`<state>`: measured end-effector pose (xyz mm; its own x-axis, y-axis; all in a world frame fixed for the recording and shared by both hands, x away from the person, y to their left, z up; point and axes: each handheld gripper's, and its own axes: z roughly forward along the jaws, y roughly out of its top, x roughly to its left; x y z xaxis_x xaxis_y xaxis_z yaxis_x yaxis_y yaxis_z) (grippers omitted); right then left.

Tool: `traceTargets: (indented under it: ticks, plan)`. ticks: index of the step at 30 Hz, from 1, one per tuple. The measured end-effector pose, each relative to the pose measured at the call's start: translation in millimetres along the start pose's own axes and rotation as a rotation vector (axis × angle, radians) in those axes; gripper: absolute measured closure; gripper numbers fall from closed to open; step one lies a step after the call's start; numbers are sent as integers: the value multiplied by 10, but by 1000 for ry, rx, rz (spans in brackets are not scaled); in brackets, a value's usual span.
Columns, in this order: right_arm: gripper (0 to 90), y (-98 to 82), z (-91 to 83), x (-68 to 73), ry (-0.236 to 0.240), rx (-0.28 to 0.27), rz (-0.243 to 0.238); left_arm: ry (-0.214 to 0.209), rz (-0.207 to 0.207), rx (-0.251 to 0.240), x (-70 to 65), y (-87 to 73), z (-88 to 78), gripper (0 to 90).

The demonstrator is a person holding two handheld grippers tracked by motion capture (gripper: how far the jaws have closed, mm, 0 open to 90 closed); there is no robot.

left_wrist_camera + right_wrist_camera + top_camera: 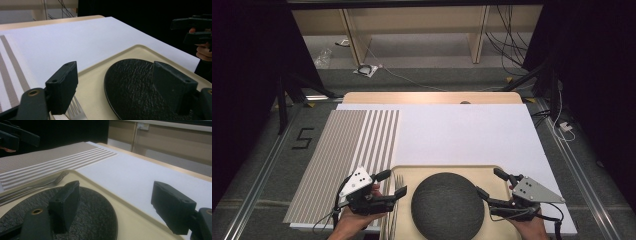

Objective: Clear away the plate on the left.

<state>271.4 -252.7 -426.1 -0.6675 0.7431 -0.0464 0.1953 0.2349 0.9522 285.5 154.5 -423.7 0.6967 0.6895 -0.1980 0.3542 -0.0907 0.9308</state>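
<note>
A round black textured plate (447,205) lies on a beige tray (447,168) at the table's near edge. A silver fork (398,186) rests along the tray's left side. My left gripper (394,182) stands open just left of the plate, over the fork. In the left gripper view its jaws (116,82) stand wide apart, the fork (75,110) under one of them and the plate (132,82) under the other. My right gripper (488,181) is open at the plate's right edge. In the right gripper view its jaws (118,200) straddle the plate's (95,215) rim and the tray (130,217), gripping nothing.
A striped brown-and-white placemat (342,160) lies left of the tray on a white sheet (462,130) that covers the wooden table (432,97). Beyond the table are wooden shelves and loose cables on the floor.
</note>
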Motion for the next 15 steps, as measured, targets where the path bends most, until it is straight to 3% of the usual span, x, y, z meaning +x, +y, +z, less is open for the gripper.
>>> traceTargets:
  ticks: [4, 7, 15]
  plan:
    - [241, 2, 5, 4, 2, -2, -5, 22, 40, -21, 18, -6, -38, 196]
    - [241, 1, 5, 0, 2, -3, 3, 30, 36, -31, 28, -15, -55, 176]
    - [241, 3, -3, 4, -1, -6, 0, 45, 72, -69, 20, -20, -90, 165]
